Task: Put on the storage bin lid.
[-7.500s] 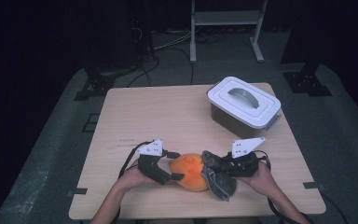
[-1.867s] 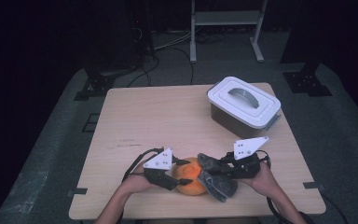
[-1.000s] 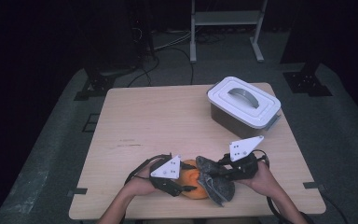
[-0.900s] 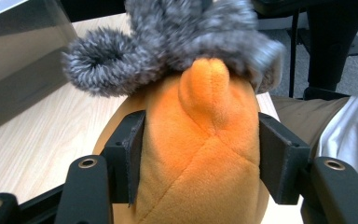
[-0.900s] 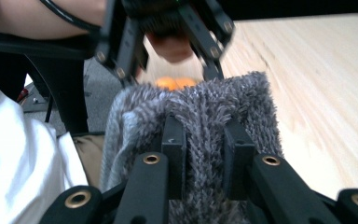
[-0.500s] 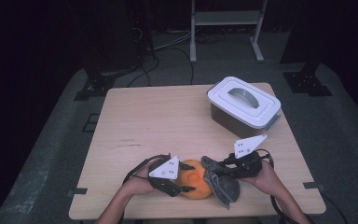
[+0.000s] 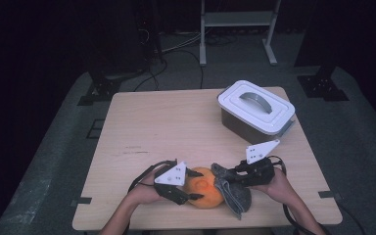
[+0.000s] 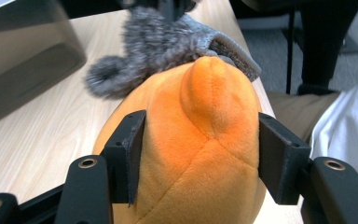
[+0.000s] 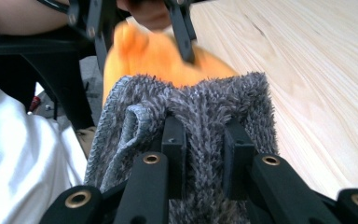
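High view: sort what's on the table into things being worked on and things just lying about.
In the job:
- orange plush toy, clamped in the left tongs
- grey fuzzy cloth, pinched by the right tongs, touching the toy

Lying about:
- white lidded box, at the table's far right

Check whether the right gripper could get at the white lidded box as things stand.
Probably not yet: the right gripper is shut on the grey cloth. The table up to the white lidded box lies bare.

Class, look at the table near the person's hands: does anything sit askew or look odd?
Nothing is damaged or spilled. The orange plush toy and grey fuzzy cloth lie close to the table's near edge; the lidded container sits skewed to the table's edges.
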Demonstrator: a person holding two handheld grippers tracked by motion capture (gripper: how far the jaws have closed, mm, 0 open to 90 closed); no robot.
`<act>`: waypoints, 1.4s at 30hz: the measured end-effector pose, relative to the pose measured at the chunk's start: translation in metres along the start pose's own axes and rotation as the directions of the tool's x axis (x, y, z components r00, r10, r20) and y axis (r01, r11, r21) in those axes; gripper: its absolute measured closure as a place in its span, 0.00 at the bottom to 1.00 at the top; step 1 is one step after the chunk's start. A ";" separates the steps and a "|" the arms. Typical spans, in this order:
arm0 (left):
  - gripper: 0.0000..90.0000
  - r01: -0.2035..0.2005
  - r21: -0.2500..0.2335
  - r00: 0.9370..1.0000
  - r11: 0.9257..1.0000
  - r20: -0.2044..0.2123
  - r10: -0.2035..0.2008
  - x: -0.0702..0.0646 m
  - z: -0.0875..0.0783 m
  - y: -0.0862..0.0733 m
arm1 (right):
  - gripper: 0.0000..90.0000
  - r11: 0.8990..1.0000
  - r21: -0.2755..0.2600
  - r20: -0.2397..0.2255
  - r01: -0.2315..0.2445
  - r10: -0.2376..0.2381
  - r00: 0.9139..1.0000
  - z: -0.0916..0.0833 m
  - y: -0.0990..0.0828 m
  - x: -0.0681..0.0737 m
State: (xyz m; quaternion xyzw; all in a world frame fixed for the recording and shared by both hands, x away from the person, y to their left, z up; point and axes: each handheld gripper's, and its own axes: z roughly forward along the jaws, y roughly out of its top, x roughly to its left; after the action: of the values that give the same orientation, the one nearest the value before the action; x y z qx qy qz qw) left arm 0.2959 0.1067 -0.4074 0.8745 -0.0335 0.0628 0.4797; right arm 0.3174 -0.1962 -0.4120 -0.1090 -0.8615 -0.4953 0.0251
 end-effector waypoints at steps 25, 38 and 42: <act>0.42 0.320 -0.086 0.945 0.944 -0.045 -0.324 0.026 -0.012 -0.018 | 0.81 0.997 -0.074 0.099 0.033 -0.026 0.995 -0.005 -0.001 0.004; 0.41 0.400 -0.112 0.910 0.910 -0.068 -0.408 0.033 -0.014 -0.022 | 0.81 0.988 -0.152 0.104 0.031 -0.015 0.994 -0.009 0.004 0.007; 0.41 0.424 -0.124 0.897 0.897 -0.077 -0.435 0.034 -0.014 -0.023 | 0.81 0.992 -0.110 0.123 0.058 -0.044 0.991 0.003 0.007 0.010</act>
State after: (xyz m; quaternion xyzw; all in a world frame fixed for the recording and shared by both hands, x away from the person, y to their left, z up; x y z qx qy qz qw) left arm 0.3316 0.1310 -0.4144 0.8298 0.1818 -0.0017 0.5277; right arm 0.3091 -0.1886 -0.4064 -0.1179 -0.8343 -0.5366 -0.0457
